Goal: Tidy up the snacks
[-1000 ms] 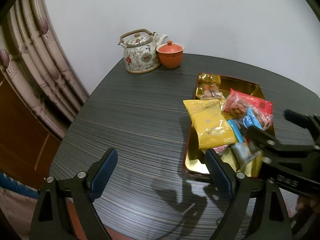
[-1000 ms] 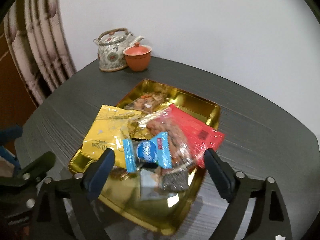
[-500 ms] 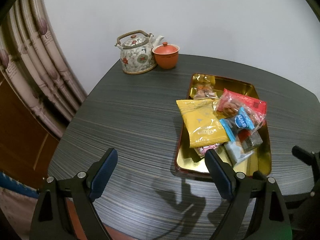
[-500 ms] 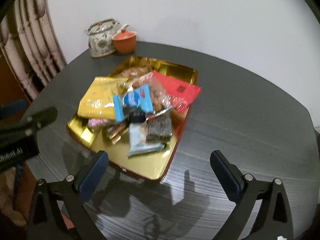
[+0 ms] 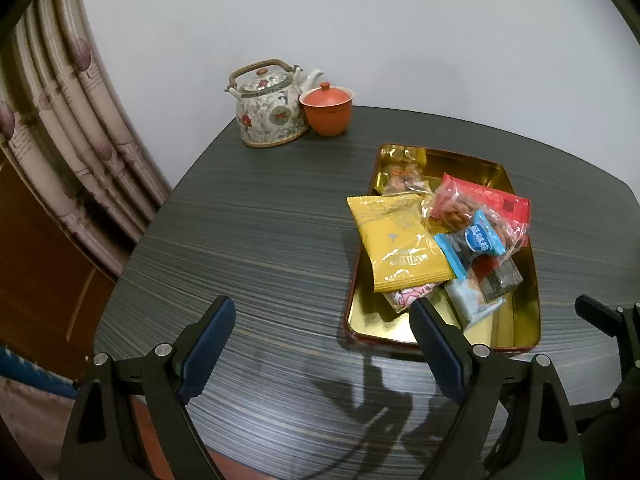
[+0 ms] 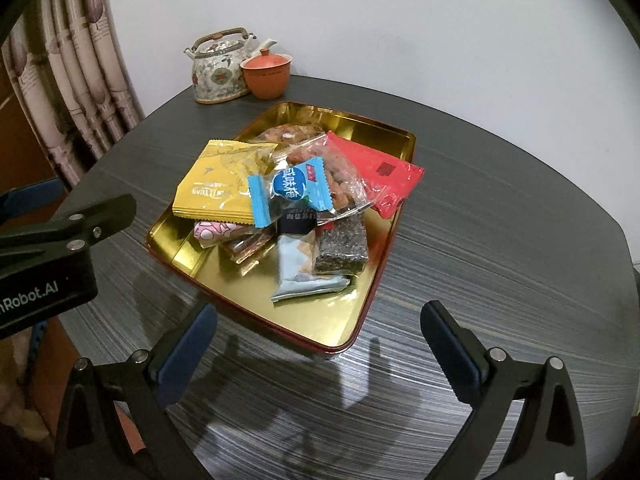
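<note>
A gold tray with a red rim sits on the dark table and holds several snack packets: a yellow packet, a red packet, a blue candy wrapper, a dark bar and a pale blue packet. The tray also shows in the left wrist view. My left gripper is open and empty above the table, left of the tray's near end. My right gripper is open and empty above the tray's near edge.
A floral teapot and an orange lidded cup stand at the table's far corner by the white wall. A curtain hangs at the left. The table edge curves off close in front.
My right gripper has pulled back from over the snacks to the tray's near edge. My left gripper has drawn back slightly; the tray looks farther away. Both stay open.
</note>
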Action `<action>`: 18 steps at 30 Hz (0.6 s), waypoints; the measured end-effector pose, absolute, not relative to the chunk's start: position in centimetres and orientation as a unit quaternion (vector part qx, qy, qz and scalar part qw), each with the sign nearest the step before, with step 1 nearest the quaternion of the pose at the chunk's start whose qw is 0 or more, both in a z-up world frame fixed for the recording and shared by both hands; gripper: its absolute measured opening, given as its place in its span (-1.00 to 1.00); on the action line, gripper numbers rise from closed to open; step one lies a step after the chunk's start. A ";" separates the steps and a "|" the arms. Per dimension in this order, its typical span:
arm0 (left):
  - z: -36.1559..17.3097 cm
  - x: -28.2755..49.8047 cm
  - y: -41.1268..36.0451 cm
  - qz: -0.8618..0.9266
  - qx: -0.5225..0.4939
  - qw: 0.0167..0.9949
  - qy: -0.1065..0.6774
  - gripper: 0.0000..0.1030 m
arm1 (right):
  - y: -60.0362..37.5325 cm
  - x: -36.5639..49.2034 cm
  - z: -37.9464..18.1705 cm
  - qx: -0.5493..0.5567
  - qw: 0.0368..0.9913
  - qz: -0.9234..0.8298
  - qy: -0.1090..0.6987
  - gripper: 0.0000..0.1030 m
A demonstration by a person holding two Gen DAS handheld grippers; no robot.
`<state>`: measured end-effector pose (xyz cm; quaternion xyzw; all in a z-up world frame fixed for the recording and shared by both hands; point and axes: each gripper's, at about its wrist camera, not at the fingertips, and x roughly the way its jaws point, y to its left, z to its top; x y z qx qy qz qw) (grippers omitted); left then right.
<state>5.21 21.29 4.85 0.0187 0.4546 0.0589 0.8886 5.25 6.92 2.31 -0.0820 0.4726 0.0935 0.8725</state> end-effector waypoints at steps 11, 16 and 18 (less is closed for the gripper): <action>4.5 5.2 21.0 0.054 0.023 0.888 0.456 0.73 | 7.1 5.3 1.8 -0.081 0.870 0.099 0.477 0.96; 4.5 5.2 21.1 0.054 0.023 0.887 0.457 0.73 | 7.2 5.3 1.8 -0.081 0.869 0.102 0.477 0.96; 4.4 5.2 21.0 0.053 0.024 0.887 0.457 0.73 | 7.2 5.3 1.8 -0.081 0.869 0.103 0.477 0.96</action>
